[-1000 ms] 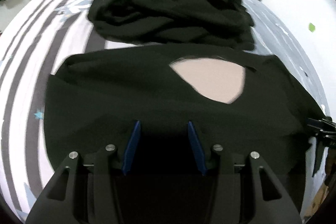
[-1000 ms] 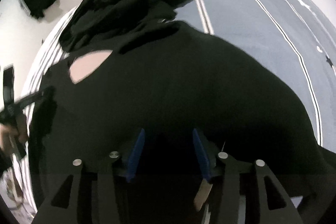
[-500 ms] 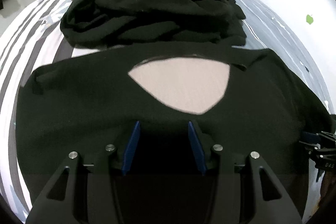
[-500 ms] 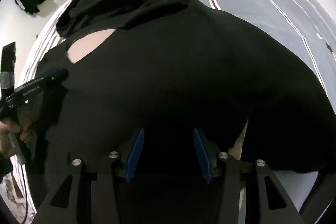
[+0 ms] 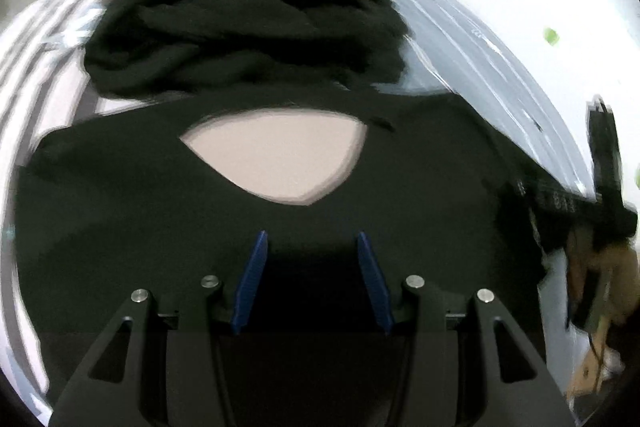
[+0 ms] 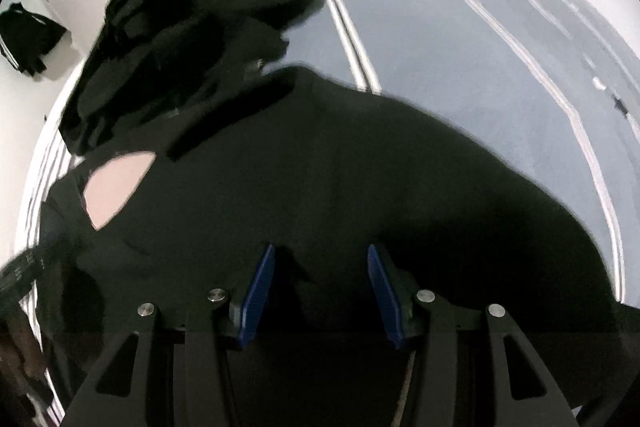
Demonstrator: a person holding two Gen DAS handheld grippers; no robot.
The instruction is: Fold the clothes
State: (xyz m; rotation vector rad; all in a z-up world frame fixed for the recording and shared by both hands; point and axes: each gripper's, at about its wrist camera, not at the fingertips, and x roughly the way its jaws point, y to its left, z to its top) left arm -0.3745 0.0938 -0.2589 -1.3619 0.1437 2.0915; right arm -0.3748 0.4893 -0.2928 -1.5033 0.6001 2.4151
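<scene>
A black garment point(image 5: 120, 211) lies spread flat on the bed, its neck opening point(image 5: 276, 155) showing the pale sheet. It also fills the right wrist view point(image 6: 340, 179), neck opening point(image 6: 116, 187) at left. My left gripper point(image 5: 312, 239) is open over the garment's near edge; black cloth lies between its blue fingers point(image 5: 254, 275). My right gripper point(image 6: 320, 251) is open over the garment's other side, its blue fingers point(image 6: 382, 287) apart. Each gripper shows at the edge of the other's view, blurred.
A heap of black clothes point(image 5: 244, 23) lies just beyond the garment, also seen in the right wrist view point(image 6: 188, 35). The bed has a striped cover point(image 5: 36, 43) on the left and grey cover point(image 6: 480, 39) on the right. A dark garment point(image 6: 28, 39) hangs on the wall.
Both grippers have shifted over the spread garment; the views are now blurred with motion. The neck opening has grown larger and more central in the left wrist view. Both grippers stay open.
</scene>
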